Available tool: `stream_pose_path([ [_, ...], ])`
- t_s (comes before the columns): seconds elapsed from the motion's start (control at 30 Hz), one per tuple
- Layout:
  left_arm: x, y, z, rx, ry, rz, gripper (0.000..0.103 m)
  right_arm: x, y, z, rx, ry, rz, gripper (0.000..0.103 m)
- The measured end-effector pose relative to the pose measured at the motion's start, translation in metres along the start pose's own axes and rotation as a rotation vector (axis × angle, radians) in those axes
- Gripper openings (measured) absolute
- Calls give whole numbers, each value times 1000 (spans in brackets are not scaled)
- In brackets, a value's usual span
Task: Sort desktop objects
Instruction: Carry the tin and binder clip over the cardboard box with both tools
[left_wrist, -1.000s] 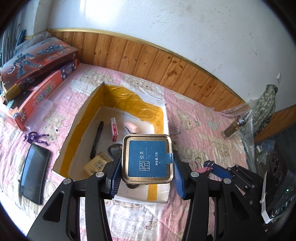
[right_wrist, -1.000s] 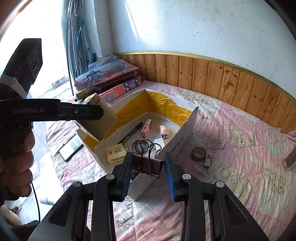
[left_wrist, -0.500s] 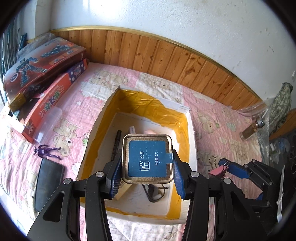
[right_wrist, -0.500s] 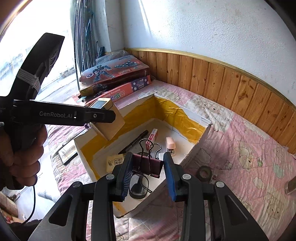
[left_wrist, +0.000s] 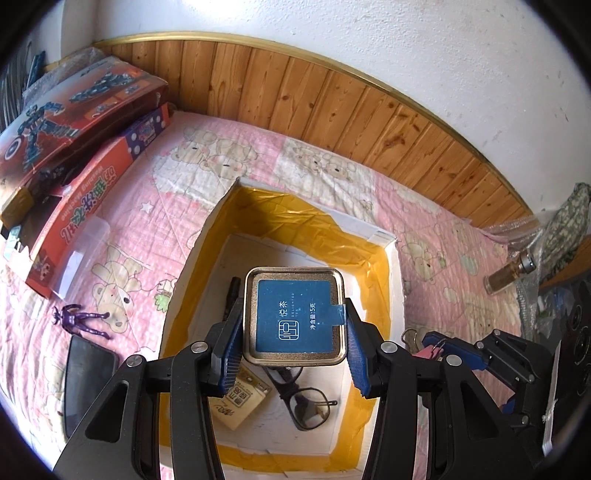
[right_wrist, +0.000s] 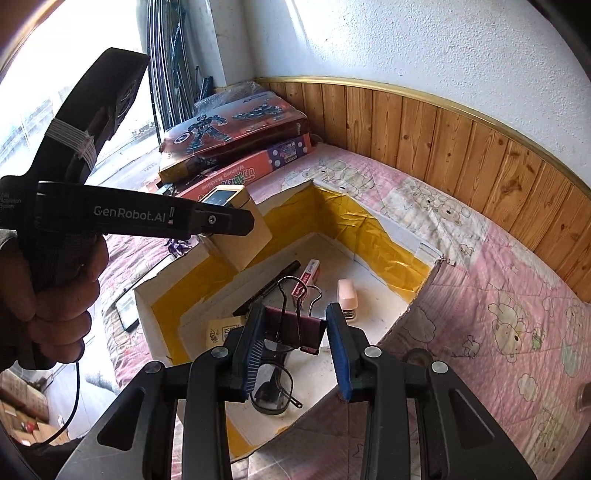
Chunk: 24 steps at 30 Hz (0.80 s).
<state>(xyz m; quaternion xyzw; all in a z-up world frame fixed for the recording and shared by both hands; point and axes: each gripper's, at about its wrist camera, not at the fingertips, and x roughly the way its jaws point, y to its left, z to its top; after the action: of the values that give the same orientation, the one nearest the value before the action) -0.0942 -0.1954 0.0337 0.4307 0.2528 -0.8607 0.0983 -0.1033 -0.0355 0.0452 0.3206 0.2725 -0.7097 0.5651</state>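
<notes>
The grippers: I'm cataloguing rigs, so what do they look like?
Both the left gripper and right gripper are black, jointed frames with silver screws and ribbed blue jaws. The left's side reads "GenRobot.AI" in white, with white cord wrapped round its body.

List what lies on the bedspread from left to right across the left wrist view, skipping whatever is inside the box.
Stacked toy boxes → purple action figure → black phone → yellow-lined cardboard box → glass bottle.
</notes>
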Motion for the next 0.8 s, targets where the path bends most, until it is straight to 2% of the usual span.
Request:
stream_pose_path([
  [0.27, 27, -3, 20, -24, 31, -23, 50, 25, -17, 17, -35, 48, -21, 35],
  [0.53, 64, -4, 26, -109, 74, -69, 50, 47, -32, 26, -83, 98, -58, 35],
  [0.7, 91, 1, 28, -152, 88, -78, 50, 62, -35, 28, -120, 135, -73, 35],
  [0.8, 107, 4, 28, -164, 108, -58, 50, 71, -37, 30, -144, 162, -77, 35],
])
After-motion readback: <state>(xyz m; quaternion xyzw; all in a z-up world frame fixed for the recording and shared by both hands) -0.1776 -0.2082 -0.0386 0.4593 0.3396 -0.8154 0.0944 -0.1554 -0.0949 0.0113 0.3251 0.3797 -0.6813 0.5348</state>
